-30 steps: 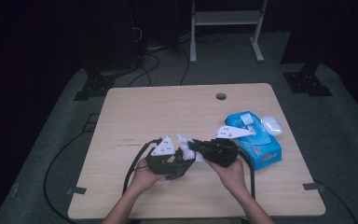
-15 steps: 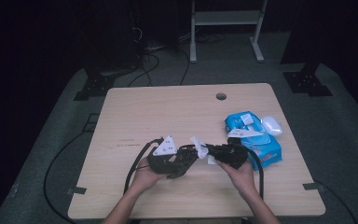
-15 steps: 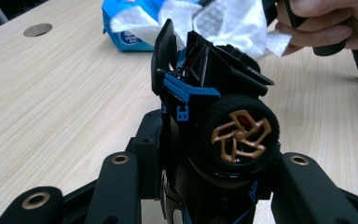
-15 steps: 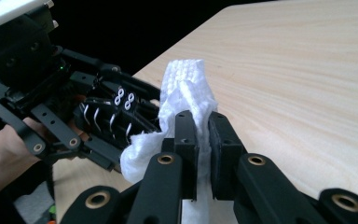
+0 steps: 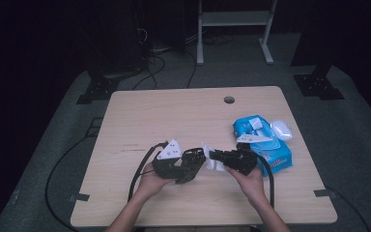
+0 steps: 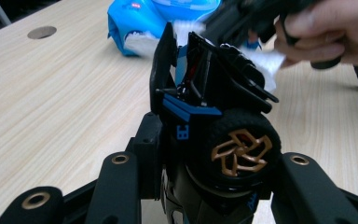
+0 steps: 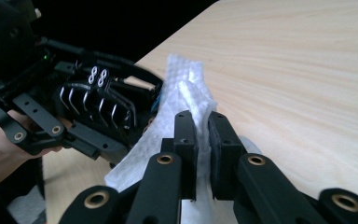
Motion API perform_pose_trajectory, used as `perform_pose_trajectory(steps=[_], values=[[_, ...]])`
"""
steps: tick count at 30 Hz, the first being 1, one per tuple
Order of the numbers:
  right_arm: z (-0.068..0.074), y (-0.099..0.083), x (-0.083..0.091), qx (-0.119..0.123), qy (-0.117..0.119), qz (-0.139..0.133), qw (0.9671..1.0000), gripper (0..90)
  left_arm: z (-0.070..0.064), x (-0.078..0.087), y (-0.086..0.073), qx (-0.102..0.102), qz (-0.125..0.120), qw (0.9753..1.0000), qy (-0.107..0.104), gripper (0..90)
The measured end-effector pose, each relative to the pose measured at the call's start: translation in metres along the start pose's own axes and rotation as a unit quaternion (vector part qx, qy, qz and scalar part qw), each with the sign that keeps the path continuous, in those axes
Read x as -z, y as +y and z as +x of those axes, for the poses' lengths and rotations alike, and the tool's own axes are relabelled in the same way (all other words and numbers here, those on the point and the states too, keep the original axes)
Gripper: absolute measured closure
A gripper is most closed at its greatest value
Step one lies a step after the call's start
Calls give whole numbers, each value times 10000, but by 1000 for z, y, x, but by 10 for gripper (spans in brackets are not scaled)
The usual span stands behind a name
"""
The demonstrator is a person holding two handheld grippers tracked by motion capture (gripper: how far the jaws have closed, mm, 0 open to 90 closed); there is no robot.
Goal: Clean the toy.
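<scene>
Between jaws of left gripper (image 6: 200,186): clamping black toy car (image 6: 214,121), gold-spoked wheel (image 6: 241,150) facing up. Just ahead: right gripper (image 7: 204,140) pinching white wipe (image 7: 186,98) tight, pressing it against car's side. Beyond right gripper: lying blue wipe pack (image 5: 263,142) on table (image 5: 174,111).

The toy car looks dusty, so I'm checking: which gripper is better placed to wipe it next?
The right gripper: its jaws pinch the white wipe right beside the toy car, which the left gripper is busy clamping.
</scene>
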State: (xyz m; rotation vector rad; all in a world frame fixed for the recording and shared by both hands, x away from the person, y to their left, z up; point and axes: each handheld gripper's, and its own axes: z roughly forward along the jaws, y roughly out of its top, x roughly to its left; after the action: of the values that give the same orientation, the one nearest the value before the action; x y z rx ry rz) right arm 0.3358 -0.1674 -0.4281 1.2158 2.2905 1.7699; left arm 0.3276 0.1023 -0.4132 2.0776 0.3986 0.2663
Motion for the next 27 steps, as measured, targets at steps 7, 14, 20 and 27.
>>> perform_pose_trajectory(steps=[7,14,20,27], values=[[11,5,-2,70,176,-95,9998,826,1,-4,5,31,-88,9999,-126,572],[20,9,-1,120,312,-191,9993,826,2,0,4,-4,73,9999,-131,570],[30,9,-13,340,386,-70,9987,826,5,14,0,-31,248,9996,-158,570],[35,5,-28,316,537,87,9980,825,11,28,-7,15,371,9991,-213,569]])
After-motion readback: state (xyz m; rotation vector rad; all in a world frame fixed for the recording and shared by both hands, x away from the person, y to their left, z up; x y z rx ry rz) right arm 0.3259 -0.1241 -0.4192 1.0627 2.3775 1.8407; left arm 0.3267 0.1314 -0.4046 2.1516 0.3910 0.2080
